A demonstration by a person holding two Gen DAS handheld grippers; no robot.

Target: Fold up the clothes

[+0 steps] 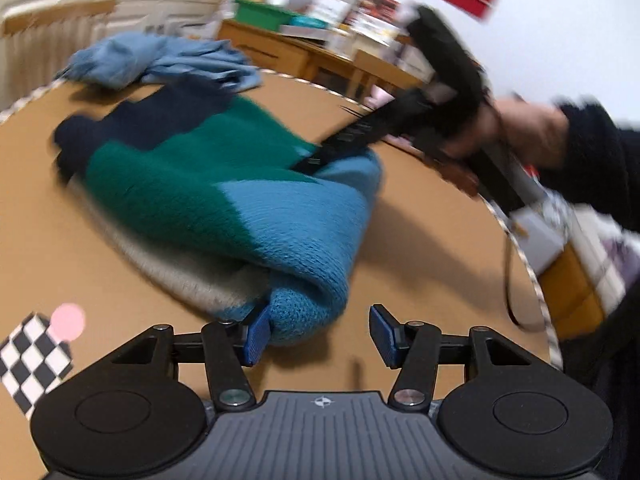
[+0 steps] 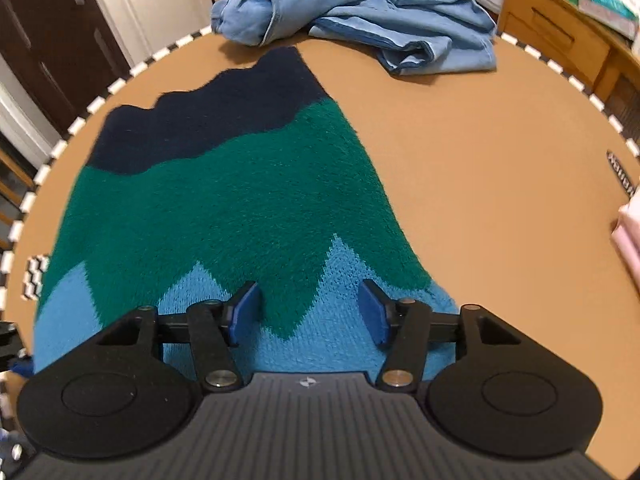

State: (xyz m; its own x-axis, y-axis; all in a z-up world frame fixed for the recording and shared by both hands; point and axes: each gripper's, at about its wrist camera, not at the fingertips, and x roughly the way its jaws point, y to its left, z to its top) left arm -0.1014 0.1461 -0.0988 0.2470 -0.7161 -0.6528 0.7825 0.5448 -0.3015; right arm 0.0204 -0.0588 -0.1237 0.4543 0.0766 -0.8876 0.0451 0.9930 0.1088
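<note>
Underneath, fuzzy knitted sweater [image 2: 224, 208] with zigzag colour bands

Round tan table [image 2: 480, 168], knitted sweater [image 2: 240, 184], crumpled blue garment [image 2: 360, 12], checkered marker [image 1: 32, 356]

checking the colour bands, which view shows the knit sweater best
The right wrist view: the sweater lies spread flat, with navy, green and light blue bands sharp. The left wrist view shows it bunched and blurred, with a cream underside.

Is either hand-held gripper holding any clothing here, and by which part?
Nothing is clamped. The left hand-held gripper stands open at the sweater's light blue folded edge, one pad touching it. The right hand-held gripper hovers open over the sweater.
</note>
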